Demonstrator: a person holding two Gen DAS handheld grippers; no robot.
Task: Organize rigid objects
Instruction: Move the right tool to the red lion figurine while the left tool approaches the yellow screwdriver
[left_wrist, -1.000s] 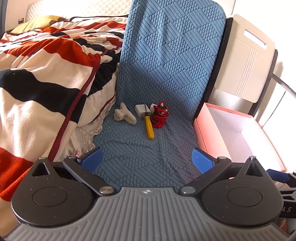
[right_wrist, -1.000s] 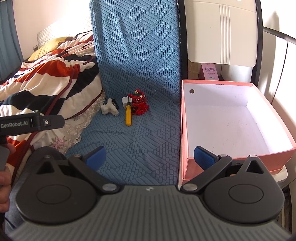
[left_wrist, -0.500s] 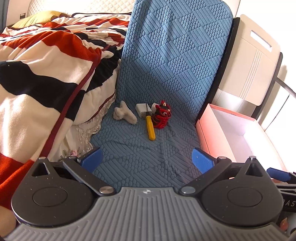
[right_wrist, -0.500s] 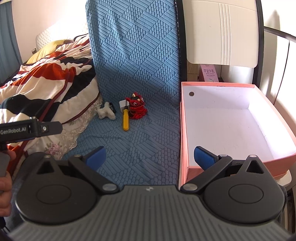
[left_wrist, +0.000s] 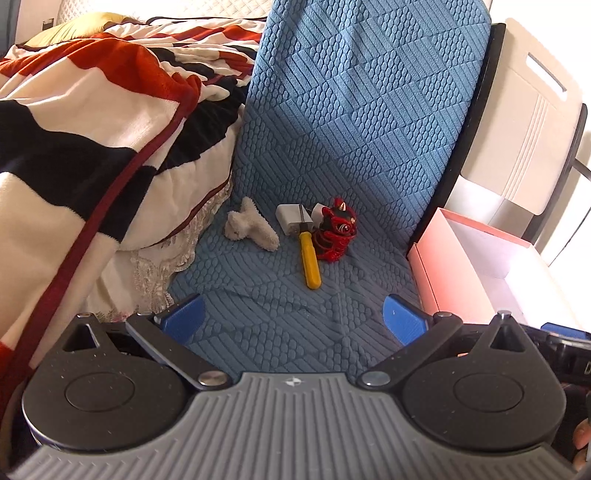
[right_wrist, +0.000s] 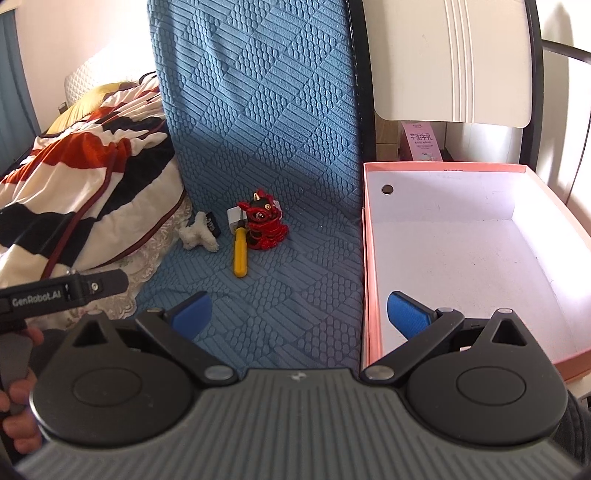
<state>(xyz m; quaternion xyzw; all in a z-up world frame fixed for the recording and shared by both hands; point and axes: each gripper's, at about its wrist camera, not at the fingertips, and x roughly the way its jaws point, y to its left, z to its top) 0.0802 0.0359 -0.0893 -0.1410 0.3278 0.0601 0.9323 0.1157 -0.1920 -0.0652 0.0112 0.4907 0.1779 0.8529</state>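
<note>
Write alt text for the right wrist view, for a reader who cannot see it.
The open right gripper hovers over a blue textured mat, holding nothing. Ahead lie a red figurine, a yellow-handled screwdriver, a white charger and a fluffy white toy. An empty pink box sits to the right; the left gripper's body shows at left.

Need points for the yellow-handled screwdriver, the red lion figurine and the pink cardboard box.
Yellow-handled screwdriver (left_wrist: 309, 264): left wrist view, middle of the handle.
Red lion figurine (right_wrist: 264, 226): right wrist view, on its body.
Pink cardboard box (right_wrist: 370, 280): right wrist view, on its left wall.
</note>
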